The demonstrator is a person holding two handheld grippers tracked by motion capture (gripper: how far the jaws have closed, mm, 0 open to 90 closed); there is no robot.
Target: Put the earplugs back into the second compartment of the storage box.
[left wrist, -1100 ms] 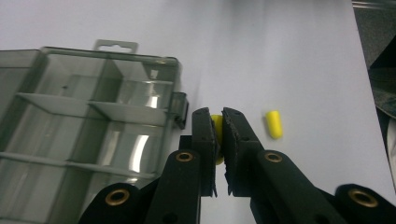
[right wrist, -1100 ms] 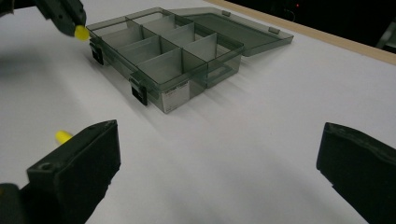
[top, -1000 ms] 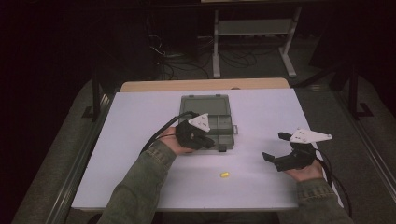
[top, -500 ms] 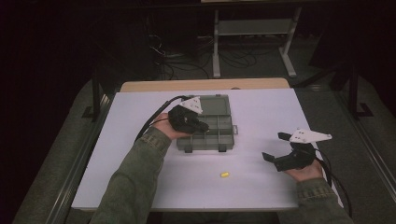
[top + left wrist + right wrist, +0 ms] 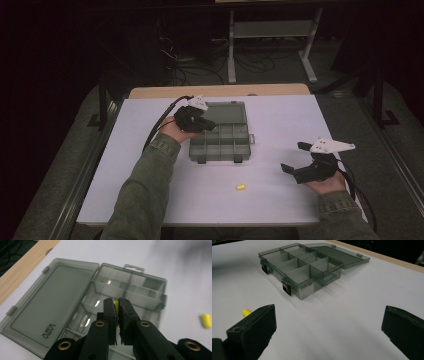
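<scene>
Since the earlier frame the left gripper (image 5: pixel 117 305) has carried a yellow piece (image 5: pixel 115 304), pinched tight, over the compartment box (image 5: pixel 130 290). Released off-centre, it could seemingly strike a divider. Right gripper (image 5: pixel 300 160) rests wide, empty.

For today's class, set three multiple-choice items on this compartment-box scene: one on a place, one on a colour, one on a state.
1. Where does the loose yellow piece lie?
A. on the table in front of the box
B. on the lid
C. inside the right claw

2. What colour is the compartment box?
A. red
B. smoky grey, see-through
C. white

3. How is the left claw?
A. wide open
B. shut on a small yellow piece
C. shut on the lid

Key:
1 A, it lies on the white table on the person's side of the box.
2 B, the dividers show through its walls.
3 B, yellow shows between the pads.
</scene>
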